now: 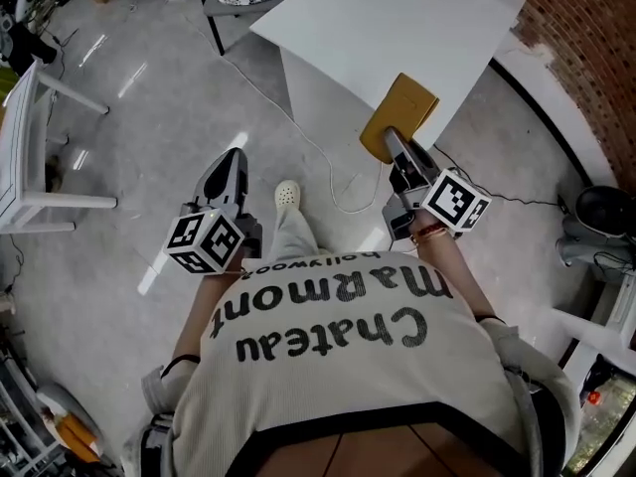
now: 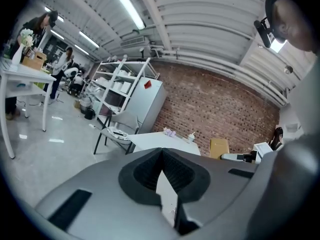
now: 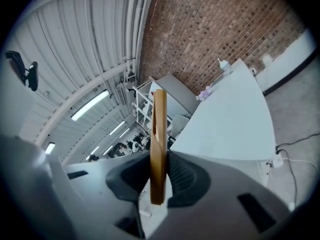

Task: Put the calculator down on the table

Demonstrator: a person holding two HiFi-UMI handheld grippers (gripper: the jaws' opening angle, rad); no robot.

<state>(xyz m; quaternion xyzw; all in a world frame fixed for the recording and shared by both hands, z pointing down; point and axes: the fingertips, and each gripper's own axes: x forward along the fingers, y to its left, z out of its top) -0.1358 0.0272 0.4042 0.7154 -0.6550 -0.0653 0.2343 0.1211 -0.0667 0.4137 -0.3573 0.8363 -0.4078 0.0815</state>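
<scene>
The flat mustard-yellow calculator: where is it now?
The calculator is right of centre in the head view, clamped in the right gripper at the near edge of the white table.

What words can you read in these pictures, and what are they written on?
"Chateau Marmont": big black letters on the person's shirt, upside down in the head view.
"hollywood": small black letters on the same shirt, next to the big ones.
The calculator: no print that can be read.
Anything in the room behind is too small or blurred to read.
</scene>
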